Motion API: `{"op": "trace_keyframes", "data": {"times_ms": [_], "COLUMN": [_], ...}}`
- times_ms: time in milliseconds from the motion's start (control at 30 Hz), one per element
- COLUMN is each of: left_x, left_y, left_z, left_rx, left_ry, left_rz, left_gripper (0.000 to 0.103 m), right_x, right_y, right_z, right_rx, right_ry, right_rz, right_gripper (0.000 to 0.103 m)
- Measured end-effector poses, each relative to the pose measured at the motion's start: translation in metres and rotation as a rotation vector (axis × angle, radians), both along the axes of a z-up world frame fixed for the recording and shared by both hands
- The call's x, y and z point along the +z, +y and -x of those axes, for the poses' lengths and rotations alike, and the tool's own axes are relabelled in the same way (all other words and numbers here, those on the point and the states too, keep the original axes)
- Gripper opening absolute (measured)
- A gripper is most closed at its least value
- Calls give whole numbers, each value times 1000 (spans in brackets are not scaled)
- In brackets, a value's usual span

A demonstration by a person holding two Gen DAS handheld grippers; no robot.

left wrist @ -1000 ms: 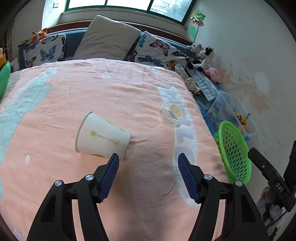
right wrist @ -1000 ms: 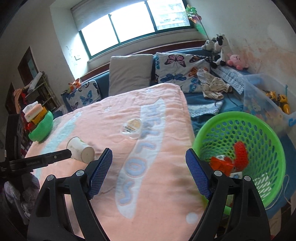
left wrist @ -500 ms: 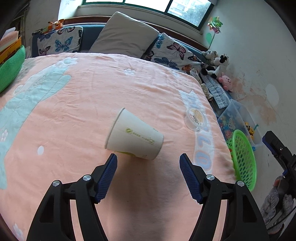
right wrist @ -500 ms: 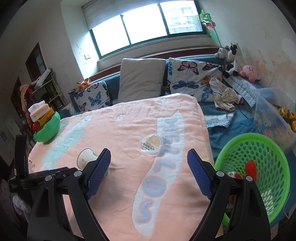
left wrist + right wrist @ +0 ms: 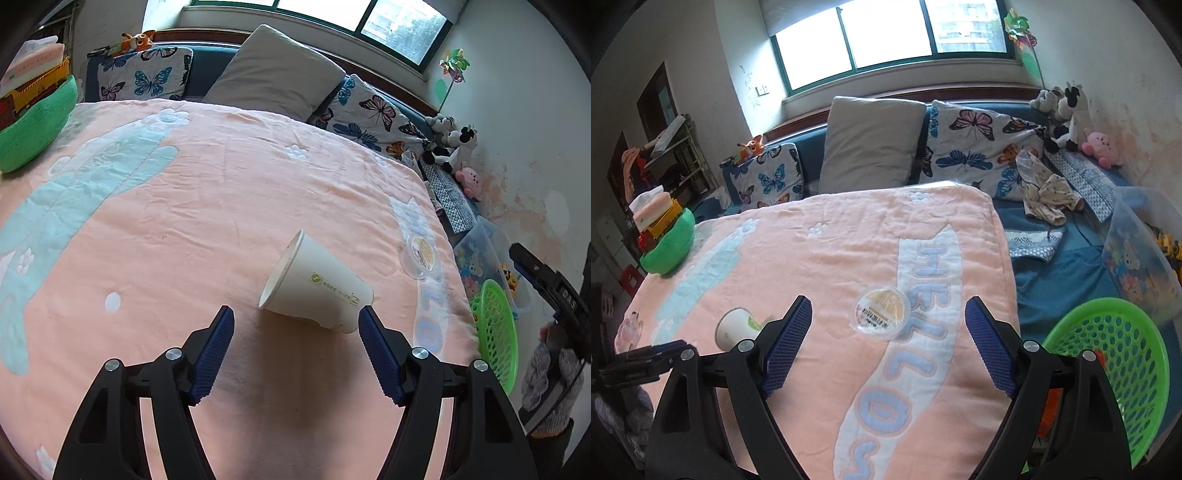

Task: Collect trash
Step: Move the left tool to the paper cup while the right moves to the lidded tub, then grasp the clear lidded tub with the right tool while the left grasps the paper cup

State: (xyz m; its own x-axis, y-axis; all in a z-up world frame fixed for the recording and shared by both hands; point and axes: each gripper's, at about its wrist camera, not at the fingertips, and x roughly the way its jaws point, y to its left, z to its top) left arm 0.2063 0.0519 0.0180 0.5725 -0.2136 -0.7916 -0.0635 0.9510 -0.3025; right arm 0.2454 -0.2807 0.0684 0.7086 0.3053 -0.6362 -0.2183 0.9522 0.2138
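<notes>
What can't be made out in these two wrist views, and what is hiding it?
- Paper cup: whether anything is inside; the mouth faces away in the left view, and the right gripper's finger overlaps it in the right view.
- Print on the round clear lid: too small to read in either view.
- Green basket: contents mostly hidden behind the right gripper's other finger; cut by the blanket edge in the left view.

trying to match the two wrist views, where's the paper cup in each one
Left wrist: paper cup on its side, centre, just beyond the open fingers.
Right wrist: lower left, partly behind the left finger.
Shared landmark: the clear round lid on the pink blanket.
</notes>
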Motion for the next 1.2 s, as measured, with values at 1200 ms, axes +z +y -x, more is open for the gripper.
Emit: {"op": "trace_keyframes", "data": {"times_ms": [1200], "left_x": [-27], "left_y": [-41], "left_z": [-21], "left_rx": [-155], "left_ry": [-37], "left_rz": [-210], "left_gripper": [90], "right_x": [-99], "right_y": [57], "right_z": [-84], "right_rx": [104], "right_ry": [164], "right_rz": [199], "right_gripper": [70]}}
